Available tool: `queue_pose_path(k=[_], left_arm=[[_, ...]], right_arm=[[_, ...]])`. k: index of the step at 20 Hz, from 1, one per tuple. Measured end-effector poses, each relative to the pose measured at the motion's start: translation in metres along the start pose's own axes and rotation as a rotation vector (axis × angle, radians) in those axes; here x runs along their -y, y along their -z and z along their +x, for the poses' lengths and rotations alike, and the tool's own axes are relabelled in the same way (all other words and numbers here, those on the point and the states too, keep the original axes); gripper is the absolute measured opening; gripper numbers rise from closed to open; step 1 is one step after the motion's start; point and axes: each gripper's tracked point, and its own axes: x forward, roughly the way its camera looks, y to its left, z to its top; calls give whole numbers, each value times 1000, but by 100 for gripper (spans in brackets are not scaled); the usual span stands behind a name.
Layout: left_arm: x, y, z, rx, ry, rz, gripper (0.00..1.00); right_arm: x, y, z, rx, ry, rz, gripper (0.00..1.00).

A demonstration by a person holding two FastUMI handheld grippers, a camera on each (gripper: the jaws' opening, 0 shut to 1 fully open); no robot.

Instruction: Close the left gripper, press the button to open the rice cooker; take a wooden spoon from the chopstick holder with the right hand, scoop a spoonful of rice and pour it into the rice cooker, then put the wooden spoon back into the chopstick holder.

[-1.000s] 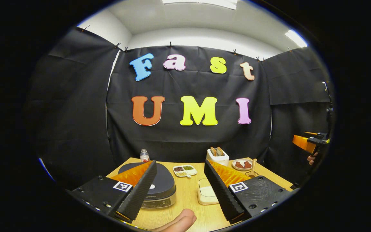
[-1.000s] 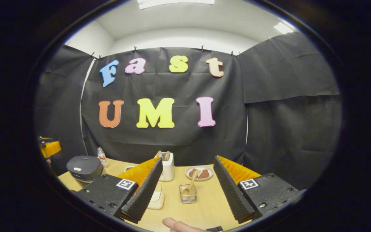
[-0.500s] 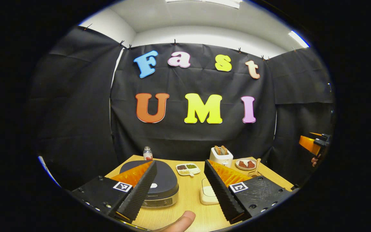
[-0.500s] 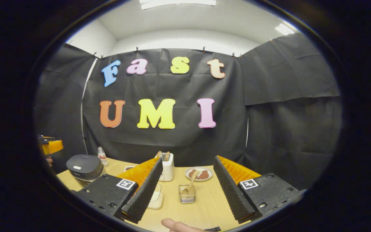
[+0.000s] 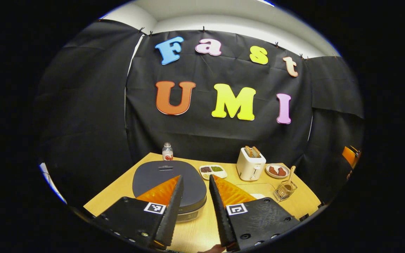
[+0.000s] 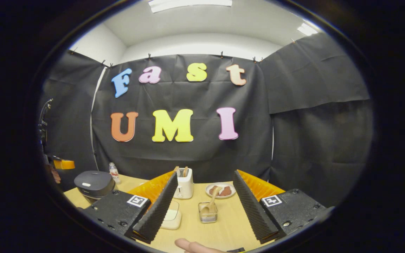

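Note:
The dark rice cooker (image 5: pixel 169 177) sits with its lid down at the table's left, also in the right gripper view (image 6: pixel 93 182). My left gripper (image 5: pixel 195 177) hovers above its near right edge, fingers narrowed to a small gap with nothing between them. A wooden spoon (image 5: pixel 290 174) leans in the wire chopstick holder (image 5: pixel 286 190) at the right. In the right gripper view the spoon (image 6: pixel 212 198) and holder (image 6: pixel 207 212) lie straight ahead of my right gripper (image 6: pixel 205 173), which is open and empty. A lidded rice box (image 6: pixel 171 216) lies left of the holder.
A white toaster (image 5: pixel 250 165), a plate of brown food (image 5: pixel 277 170), a divided dish of beans (image 5: pixel 213 171) and a small bottle (image 5: pixel 167 151) line the table's back. Black cloth walls close in behind and on both sides. A fingertip (image 6: pixel 192 244) shows at the bottom edge.
My left gripper's fingers have drawn much closer together, and it has risen and tipped down over the rice cooker. The right gripper has barely moved.

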Motion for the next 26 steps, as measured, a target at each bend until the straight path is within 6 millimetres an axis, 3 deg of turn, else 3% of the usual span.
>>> queue_pose_path(k=[1, 3, 6, 14, 26], left_arm=[[-8, 6, 6, -28, -27, 14, 44], [-20, 14, 19, -71, -70, 55, 32], [-32, 31, 38, -149, -101, 64, 1], [-53, 73, 68, -337, -155, 19, 1], [-55, 98, 68, -409, -208, 19, 0]], right_arm=[[0, 2, 2, 1, -2, -1, 100], [-2, 5, 4, 1, -8, -7, 100], [-5, 13, 7, -8, -20, -19, 99], [-6, 34, 18, -43, -46, -28, 99], [1, 53, 23, -77, -51, -3, 100]])
